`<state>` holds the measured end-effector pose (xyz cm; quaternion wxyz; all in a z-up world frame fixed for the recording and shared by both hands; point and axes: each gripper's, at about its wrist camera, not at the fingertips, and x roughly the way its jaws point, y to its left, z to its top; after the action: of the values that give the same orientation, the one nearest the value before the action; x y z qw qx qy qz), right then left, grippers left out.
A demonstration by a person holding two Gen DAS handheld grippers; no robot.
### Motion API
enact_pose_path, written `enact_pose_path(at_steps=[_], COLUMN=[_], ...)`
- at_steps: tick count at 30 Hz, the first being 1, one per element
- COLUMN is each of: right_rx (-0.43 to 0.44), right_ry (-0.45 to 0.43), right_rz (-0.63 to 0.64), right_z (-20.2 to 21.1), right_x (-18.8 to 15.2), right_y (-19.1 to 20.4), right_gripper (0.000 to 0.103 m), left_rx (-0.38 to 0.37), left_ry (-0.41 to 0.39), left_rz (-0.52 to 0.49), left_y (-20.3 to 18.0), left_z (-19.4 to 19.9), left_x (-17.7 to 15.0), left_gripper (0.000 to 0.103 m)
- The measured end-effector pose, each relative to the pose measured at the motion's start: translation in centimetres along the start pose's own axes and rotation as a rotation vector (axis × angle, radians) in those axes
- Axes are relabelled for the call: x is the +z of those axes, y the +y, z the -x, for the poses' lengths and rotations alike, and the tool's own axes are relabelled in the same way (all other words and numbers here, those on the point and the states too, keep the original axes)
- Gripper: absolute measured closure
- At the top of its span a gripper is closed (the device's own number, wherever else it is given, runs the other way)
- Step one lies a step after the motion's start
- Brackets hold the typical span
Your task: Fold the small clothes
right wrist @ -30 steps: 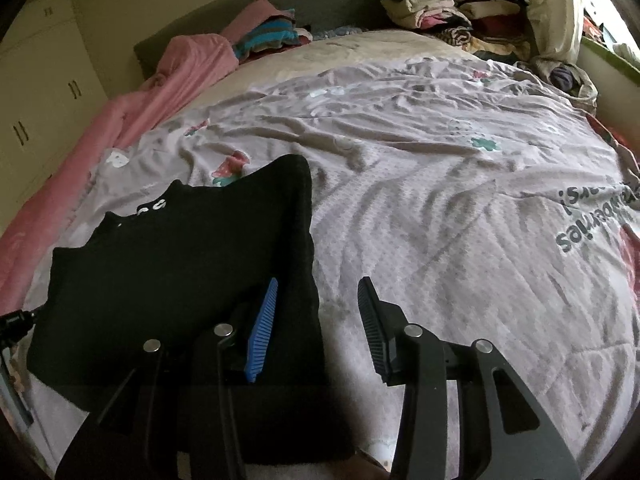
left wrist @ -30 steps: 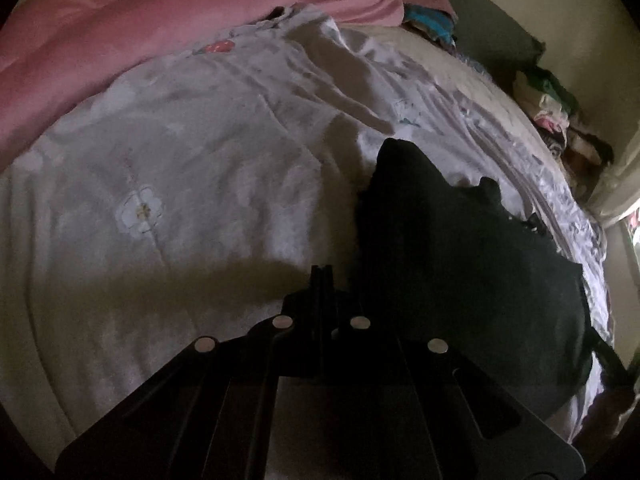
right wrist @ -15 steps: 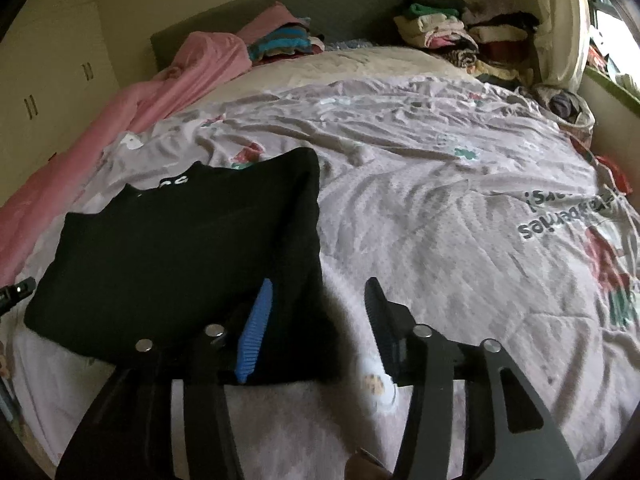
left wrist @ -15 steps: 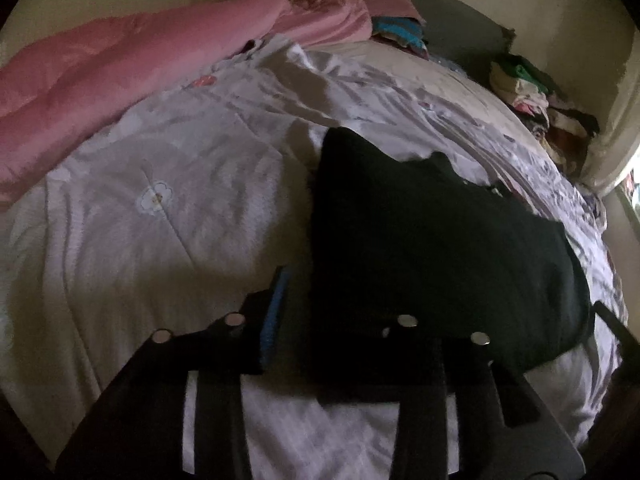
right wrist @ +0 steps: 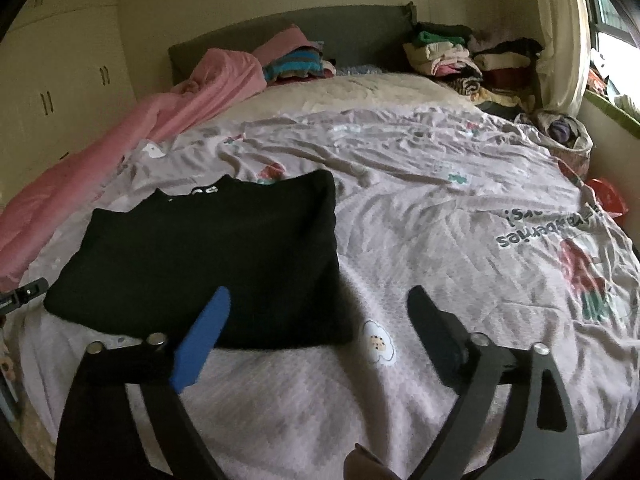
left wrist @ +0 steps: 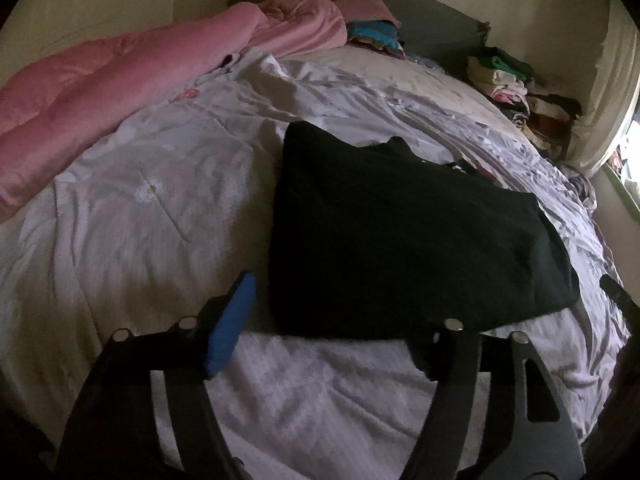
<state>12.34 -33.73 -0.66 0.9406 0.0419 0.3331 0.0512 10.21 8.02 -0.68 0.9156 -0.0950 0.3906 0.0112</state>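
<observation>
Bedroom, dim, with a pale printed quilt (right wrist: pixel 440 240) spread over the bed. Nearest, in the left wrist view: left gripper (left wrist: pixel 336 320), jaws parted and just been opening, nothing between them but bare quilt; right finger dark and hard to separate from the black garment (left wrist: pixel 400 232) behind it, whether its tip touches the cloth cannot be told. Same in the right wrist view: right gripper (right wrist: pixel 320 312), jaws spread wide and just been opening, holding nothing, quilt and a small cloud print between them; blue pad (right wrist: pixel 200 340) in front of the garment's near edge, contact unclear.

Just ahead of both pairs of jaws: black garment (right wrist: pixel 208 256), folded flat into a rough rectangle, lying ahead-right of the left jaws, ahead-left of the right jaws. White marks at its neckline visible only from the right wrist; mere specks from the left.

Farther off: pink blanket (left wrist: pixel 120 80) bunched along the left, folded clothes pile (right wrist: pixel 452 60) far right by the grey headboard (right wrist: pixel 360 32). Upside-down lettering and cabinet doors (right wrist: pixel 48 80) clear only from the right wrist. Sliver of the other gripper at each frame's edge, cut off.
</observation>
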Motion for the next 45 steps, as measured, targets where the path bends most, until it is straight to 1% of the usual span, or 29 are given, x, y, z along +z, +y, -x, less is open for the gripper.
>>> enact_pose_path(at_steps=[3, 4, 5, 6, 7, 14, 21, 27, 29, 31, 37, 42, 45], right_rx=[-0.004, -0.005, -0.007, -0.004, -0.003, 0.007, 0.048, 0.103, 0.119, 0.138, 0.193, 0.229, 0.249], right_ry=[-0.016, -0.023, -0.027, -0.03, -0.036, -0.045, -0.055, -0.047, -0.043, -0.038, -0.023, -0.016, -0.011], right_rz=[0.008, 0.012, 0.017, 0.022, 0.028, 0.062, 0.105, 0.18, 0.201, 0.229, 0.301, 0.356, 0.386], right_z=[0.9, 1.2, 1.5, 1.7, 2.0, 2.7, 3.5, 3.4, 3.3, 3.1, 2.3, 1.8, 1.3], right_x=[-0.1, -0.1, -0.1, -0.1, -0.2, -0.6, -0.8, -1.0, -1.0, -1.1, -1.3, -1.5, -1.5], right_y=[0.2, 0.3, 0.4, 0.5, 0.7, 2.0, 4.6, 8.3, 9.4, 10.8, 14.8, 17.7, 19.5], right_gripper=[0.006, 0.006, 0.005, 0.005, 0.005, 0.005, 0.005, 0.005, 0.005, 0.005, 0.005, 0.005, 0.004], left_rx=[0.0, 0.001, 0.002, 0.002, 0.0, -0.009, -0.004, 0.012, 0.04, 0.052, 0.064, 0.055, 0.062], left_ry=[0.002, 0.002, 0.004, 0.006, 0.008, 0.023, 0.022, 0.01, -0.001, -0.008, -0.017, -0.018, -0.021], left_rz=[-0.009, -0.01, -0.013, -0.016, -0.02, -0.036, -0.028, -0.013, -0.01, -0.002, 0.033, 0.08, 0.095], left_y=[-0.3, -0.4, -0.5, -0.6, -0.7, -1.4, -0.9, 0.1, 0.6, 1.1, 3.0, 4.4, 4.9], left_z=[0.3, 0.4, 0.6, 0.7, 0.8, 1.6, 2.4, 2.9, 3.1, 3.3, 3.7, 3.7, 3.6], left_x=[-0.4, -0.5, -0.7, -0.8, -1.0, -1.9, -2.2, -2.1, -1.9, -1.7, -1.3, -0.9, -0.7], left_gripper=[0.029, 0.024, 0.021, 0.014, 0.01, 0.01, 0.01, 0.01, 0.01, 0.01, 0.01, 0.01, 0.01])
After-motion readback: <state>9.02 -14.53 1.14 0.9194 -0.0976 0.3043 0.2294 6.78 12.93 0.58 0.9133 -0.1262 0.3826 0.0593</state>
